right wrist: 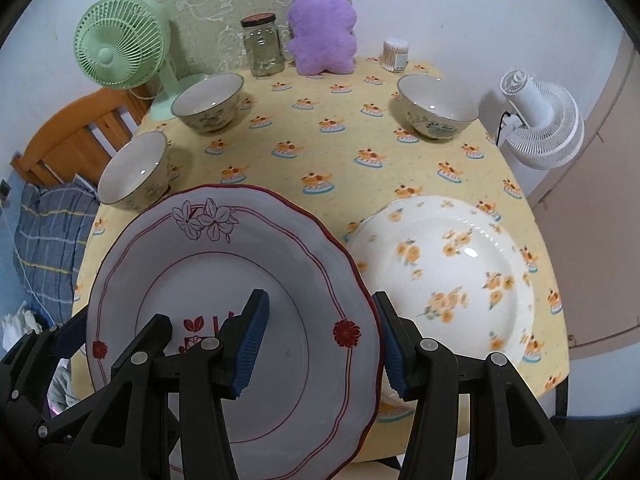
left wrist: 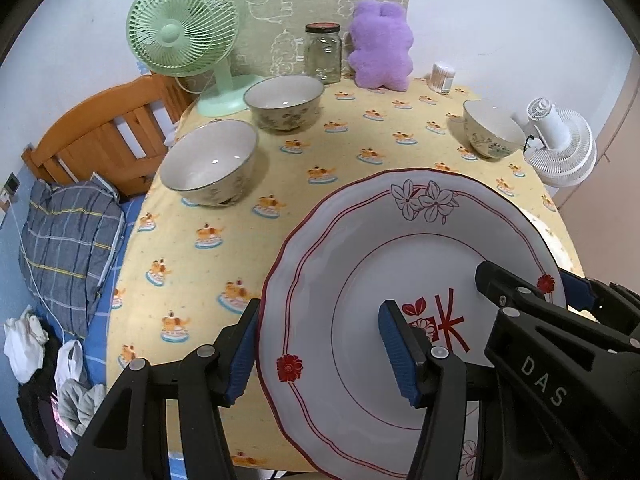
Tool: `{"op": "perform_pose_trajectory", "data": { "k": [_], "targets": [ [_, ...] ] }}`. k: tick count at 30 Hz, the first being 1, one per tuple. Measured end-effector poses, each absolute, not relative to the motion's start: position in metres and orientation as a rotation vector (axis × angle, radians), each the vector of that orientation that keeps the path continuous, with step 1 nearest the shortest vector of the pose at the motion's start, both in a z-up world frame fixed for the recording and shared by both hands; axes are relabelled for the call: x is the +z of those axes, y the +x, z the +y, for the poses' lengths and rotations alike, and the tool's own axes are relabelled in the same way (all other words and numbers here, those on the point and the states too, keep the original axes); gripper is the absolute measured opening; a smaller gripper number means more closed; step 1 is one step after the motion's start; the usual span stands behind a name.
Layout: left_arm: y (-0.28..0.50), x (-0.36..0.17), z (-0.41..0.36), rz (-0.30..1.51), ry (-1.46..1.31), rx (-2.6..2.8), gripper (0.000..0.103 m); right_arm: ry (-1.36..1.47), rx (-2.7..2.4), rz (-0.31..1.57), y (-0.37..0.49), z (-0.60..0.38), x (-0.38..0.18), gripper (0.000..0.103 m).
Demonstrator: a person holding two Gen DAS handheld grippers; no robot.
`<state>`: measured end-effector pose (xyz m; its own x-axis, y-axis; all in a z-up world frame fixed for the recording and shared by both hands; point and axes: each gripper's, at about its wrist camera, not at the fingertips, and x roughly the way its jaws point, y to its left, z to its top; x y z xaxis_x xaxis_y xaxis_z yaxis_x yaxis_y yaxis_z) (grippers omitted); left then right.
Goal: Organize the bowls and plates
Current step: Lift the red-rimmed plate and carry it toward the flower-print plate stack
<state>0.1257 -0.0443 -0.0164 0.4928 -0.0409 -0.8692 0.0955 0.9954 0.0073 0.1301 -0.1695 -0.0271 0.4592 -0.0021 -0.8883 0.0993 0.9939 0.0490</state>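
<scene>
Blue ribbed pads line both tongs, and both pairs straddle the same red-trimmed plate [left wrist: 400, 280]. The left tongs [left wrist: 320, 354] have one pad outside the plate's left rim and the other over its white face, by the red character; the gap between the pads is wide, and whether they actually pinch the rim cannot be told. The right tongs [right wrist: 322, 344] sit likewise on the plate's right rim, one pad over the inner face, one just outside the red edge; their grip cannot be told either. The plate appears tilted, its far edge with the outlined flowers raised above the yellow printed surface [right wrist: 340, 152].

Just right of it, flat on the surface, lies a white plate with orange flowers [right wrist: 444, 272], its left edge hidden behind the red-trimmed one. Farther out stand three patterned bowls: a near left bowl [right wrist: 134, 174], a far left bowl [right wrist: 208, 100] and a right bowl [right wrist: 438, 108]. Along the back edge are a green fan [right wrist: 120, 44], a glass jar [right wrist: 264, 46], a purple plush toy [right wrist: 322, 28] and a tub of cotton swabs [right wrist: 396, 54]. A white fan [right wrist: 540, 120] stands off the right side.
</scene>
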Motion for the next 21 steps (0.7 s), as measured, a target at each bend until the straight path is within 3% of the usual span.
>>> {"op": "perform_pose_trajectory", "data": {
  "k": [21],
  "targets": [
    [0.140, -0.031, -0.158, 1.100, 0.047, -0.112, 0.058, 0.086, -0.094, 1.145, 0.142, -0.288, -0.039, 0.056]
  ]
}}
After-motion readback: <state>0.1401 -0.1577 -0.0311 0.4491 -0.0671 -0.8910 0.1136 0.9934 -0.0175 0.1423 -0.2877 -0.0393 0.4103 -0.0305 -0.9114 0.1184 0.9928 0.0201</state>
